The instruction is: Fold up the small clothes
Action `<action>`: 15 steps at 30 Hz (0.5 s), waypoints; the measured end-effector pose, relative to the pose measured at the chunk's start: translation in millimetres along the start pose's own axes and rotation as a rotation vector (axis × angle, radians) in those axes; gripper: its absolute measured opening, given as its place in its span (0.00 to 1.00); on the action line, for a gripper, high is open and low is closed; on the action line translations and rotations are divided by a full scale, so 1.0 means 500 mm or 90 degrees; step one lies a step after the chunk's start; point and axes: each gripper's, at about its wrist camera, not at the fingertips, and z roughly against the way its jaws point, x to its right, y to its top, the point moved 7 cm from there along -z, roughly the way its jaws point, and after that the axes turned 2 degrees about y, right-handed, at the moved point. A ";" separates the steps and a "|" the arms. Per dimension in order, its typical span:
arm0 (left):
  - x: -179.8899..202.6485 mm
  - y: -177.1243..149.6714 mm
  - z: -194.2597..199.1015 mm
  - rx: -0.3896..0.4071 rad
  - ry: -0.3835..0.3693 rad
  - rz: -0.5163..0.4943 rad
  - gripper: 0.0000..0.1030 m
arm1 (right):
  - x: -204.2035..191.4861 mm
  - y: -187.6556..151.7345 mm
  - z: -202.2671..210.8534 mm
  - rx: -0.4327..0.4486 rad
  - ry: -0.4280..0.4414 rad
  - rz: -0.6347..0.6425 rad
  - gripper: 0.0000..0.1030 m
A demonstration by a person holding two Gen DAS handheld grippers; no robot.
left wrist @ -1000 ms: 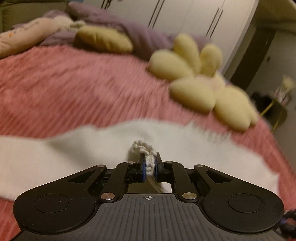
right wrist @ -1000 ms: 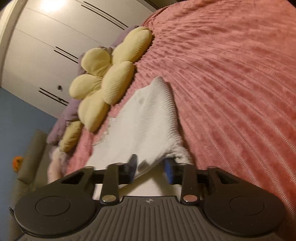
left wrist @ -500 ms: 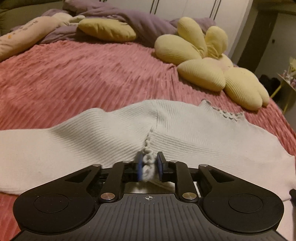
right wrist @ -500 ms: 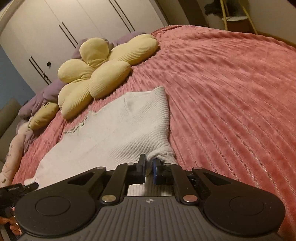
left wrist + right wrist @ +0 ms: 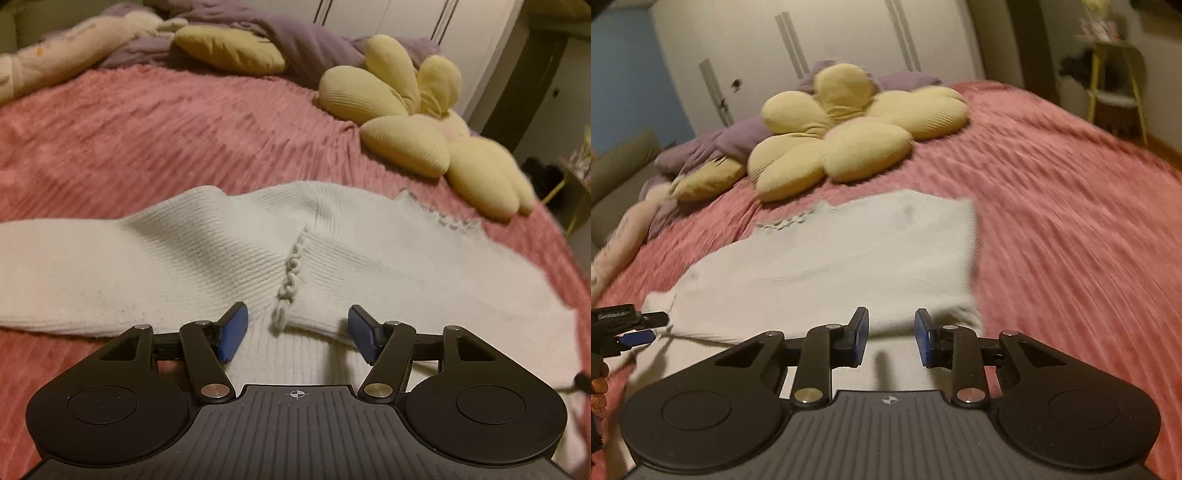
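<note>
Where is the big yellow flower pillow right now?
The yellow flower pillow lies on the pink bedspread, just beyond the white sweater. In the right wrist view it is upper centre-left, with a purple blanket behind it.

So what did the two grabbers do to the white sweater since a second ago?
Both let go. The left gripper, which pinched the white sweater's looped trim, now has its jaws wide apart. The right gripper, shut on the sweater's edge, has opened too. The sweater now lies spread on the pink bedspread. The yellow flower pillow stayed where it was.
</note>
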 end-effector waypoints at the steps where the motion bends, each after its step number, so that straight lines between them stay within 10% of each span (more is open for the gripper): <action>1: 0.003 0.000 -0.002 0.000 0.009 -0.009 0.64 | -0.011 0.003 -0.008 0.004 -0.015 0.028 0.23; 15: -0.011 -0.004 -0.015 -0.020 0.067 -0.020 0.78 | -0.003 0.001 -0.113 -0.055 -0.101 0.190 0.16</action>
